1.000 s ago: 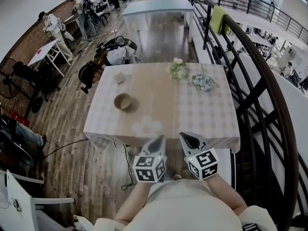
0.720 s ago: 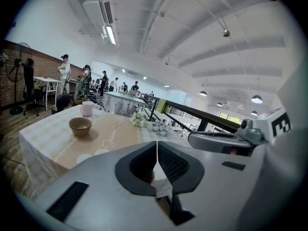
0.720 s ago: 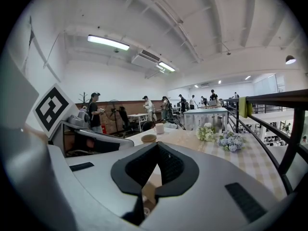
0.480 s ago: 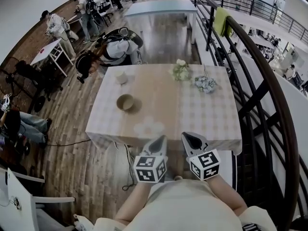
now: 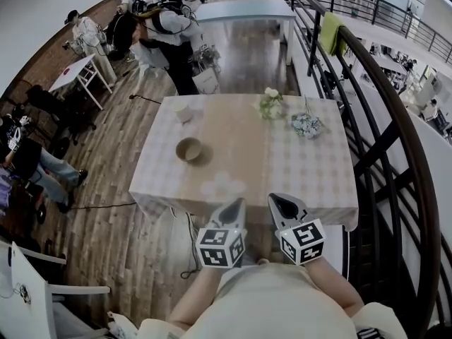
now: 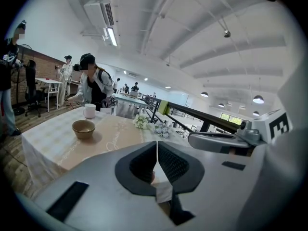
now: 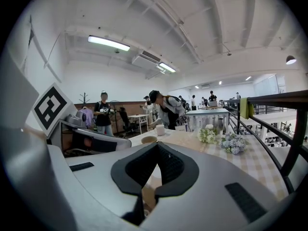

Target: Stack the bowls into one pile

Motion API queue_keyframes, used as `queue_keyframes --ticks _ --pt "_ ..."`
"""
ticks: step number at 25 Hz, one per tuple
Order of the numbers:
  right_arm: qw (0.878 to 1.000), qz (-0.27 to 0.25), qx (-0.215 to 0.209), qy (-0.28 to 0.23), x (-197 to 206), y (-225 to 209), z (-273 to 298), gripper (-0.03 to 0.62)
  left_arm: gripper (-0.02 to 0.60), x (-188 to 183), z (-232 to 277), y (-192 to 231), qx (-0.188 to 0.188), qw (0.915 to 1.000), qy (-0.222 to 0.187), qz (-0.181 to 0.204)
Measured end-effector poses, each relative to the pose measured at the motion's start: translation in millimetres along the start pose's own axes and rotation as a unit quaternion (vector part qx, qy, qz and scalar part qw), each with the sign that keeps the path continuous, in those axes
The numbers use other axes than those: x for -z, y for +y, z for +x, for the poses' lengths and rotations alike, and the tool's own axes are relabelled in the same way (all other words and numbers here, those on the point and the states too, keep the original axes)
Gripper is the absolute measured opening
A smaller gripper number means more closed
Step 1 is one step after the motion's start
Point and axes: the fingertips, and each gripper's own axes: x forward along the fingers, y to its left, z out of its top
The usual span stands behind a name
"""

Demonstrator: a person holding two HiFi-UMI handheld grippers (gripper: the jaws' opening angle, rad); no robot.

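Observation:
A brown bowl (image 5: 189, 149) stands on the left half of the checked table (image 5: 311, 175); it also shows as the brown bowl (image 6: 83, 127) and, partly hidden behind the jaw, the brown bowl (image 7: 148, 140). A small white cup-like bowl (image 5: 183, 111) stands at the far left corner, apart from it. My left gripper (image 5: 238, 203) and right gripper (image 5: 278, 201) hang side by side just short of the table's near edge, far from both bowls. Both are shut, with nothing between the jaws: left gripper (image 6: 157, 144), right gripper (image 7: 156, 146).
White flowers (image 5: 270, 103) and blue flowers (image 5: 306, 124) stand at the table's far right. A black railing (image 5: 381, 140) runs along the right side. A person (image 5: 169, 30) stands beyond the far left corner; other people, chairs and tables fill the room's left.
The person beyond the table has risen from a crouch at the far left corner and stepped away. Both grippers and the bowls have stayed where they were.

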Motion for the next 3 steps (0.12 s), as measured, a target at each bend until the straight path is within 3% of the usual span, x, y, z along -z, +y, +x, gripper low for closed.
queue_keyframes --ticks 3 --pt "1.000 0.001 -0.003 -0.001 -4.0 2.4 3.0 -0.002 0.009 -2.3 -1.5 4.1 -0.002 1.0000 0.000 -0.001"
